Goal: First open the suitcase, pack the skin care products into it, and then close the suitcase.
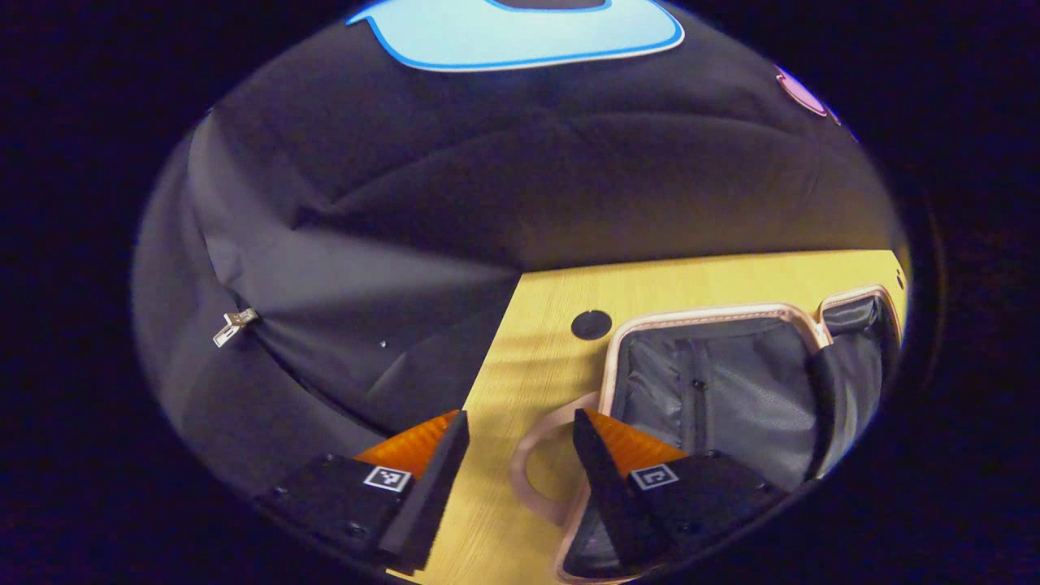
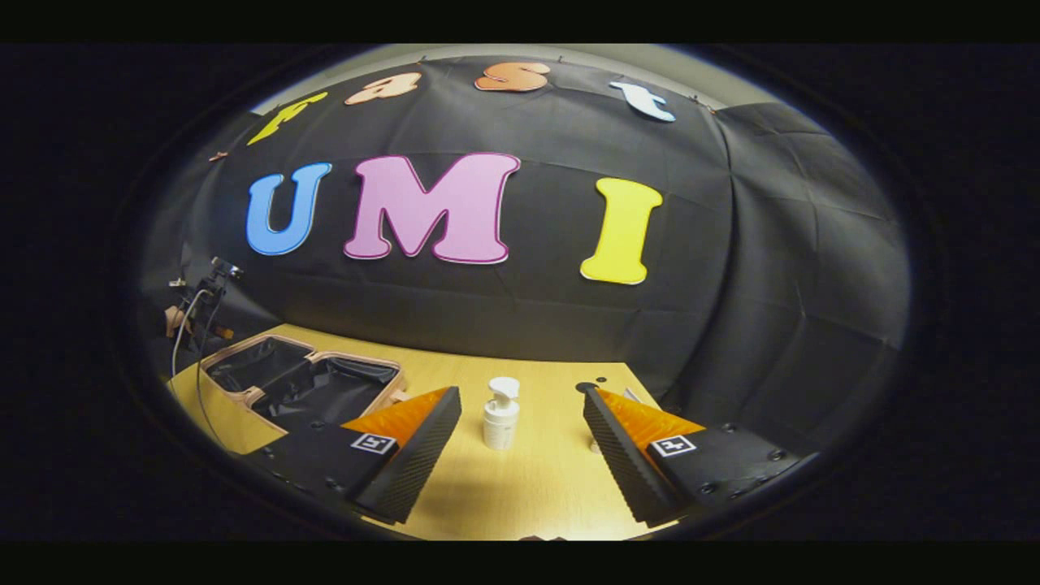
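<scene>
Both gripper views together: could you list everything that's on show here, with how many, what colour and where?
suitcase: one, lying open, pinkish-beige rim with dark grey lining, on the table's left part in the right gripper view; its handle loops out beside the left gripper.
pump bottle: one, white, upright on the table ahead of the right gripper, apart from the suitcase.
table: one, light yellow wood.
round cap: one, black, set in the tabletop beyond the suitcase.
cables: a few, pale and dark, hanging past the table's far left edge.
left gripper: one, open, over the table edge by the suitcase.
right gripper: one, open, facing the bottle.
</scene>
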{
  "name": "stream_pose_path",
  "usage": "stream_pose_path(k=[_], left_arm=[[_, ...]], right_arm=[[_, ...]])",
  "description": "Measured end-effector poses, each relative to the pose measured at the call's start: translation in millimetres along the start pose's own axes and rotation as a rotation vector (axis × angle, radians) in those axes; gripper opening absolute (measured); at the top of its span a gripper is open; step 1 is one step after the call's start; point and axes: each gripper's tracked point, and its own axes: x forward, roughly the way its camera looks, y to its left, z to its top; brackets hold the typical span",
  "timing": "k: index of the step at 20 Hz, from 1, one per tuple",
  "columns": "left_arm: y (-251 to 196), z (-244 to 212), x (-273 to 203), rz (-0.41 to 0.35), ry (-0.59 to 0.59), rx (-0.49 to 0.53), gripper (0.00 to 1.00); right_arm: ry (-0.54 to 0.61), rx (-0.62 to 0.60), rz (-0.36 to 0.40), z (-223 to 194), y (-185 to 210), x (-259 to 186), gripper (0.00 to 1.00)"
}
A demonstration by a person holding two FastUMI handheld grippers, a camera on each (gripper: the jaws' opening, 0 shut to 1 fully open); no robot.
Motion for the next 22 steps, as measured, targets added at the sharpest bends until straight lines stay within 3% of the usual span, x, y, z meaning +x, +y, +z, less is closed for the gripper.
stream_pose_path(k=[2, 6, 10, 14, 16, 19, 22], left_arm=[[-29.8, 35.6, -36.5, -0.046, -0.121, -0.032, 0.98], [-107.1, 73.0, -114.1, -0.171, -0.242, -0.082, 0.98], [-197.6, 88.5, -178.2, -0.269, -0.332, -0.022, 0.98], [-329.3, 77.5, -242.8, -0.492, -0.384, -0.002, 0.98], [-393.1, 54.0, -267.2, -0.625, -0.355, -0.050, 0.98], [-468.0, 34.8, -298.1, -0.717, -0.336, -0.108, 0.98], [-522.7, 19.5, -301.4, -0.765, -0.329, -0.061, 0.98]], right_arm=[[-0.006, 0.021, -0.017, 3.2, -8.1, 2.0, 0.97], [-0.004, 0.024, -0.031, 0.6, -17.1, 4.4, 0.97], [0.006, 0.059, -0.033, -2.6, -24.4, 6.8, 0.97], [0.016, 0.042, -0.035, -12.5, -38.1, 7.8, 0.97], [0.030, 0.048, -0.040, -20.5, -47.9, 5.1, 0.97], [0.027, 0.035, -0.036, -26.3, -57.2, 4.5, 0.97], [0.043, 0.013, -0.022, -36.9, -63.7, 5.8, 0.97]])
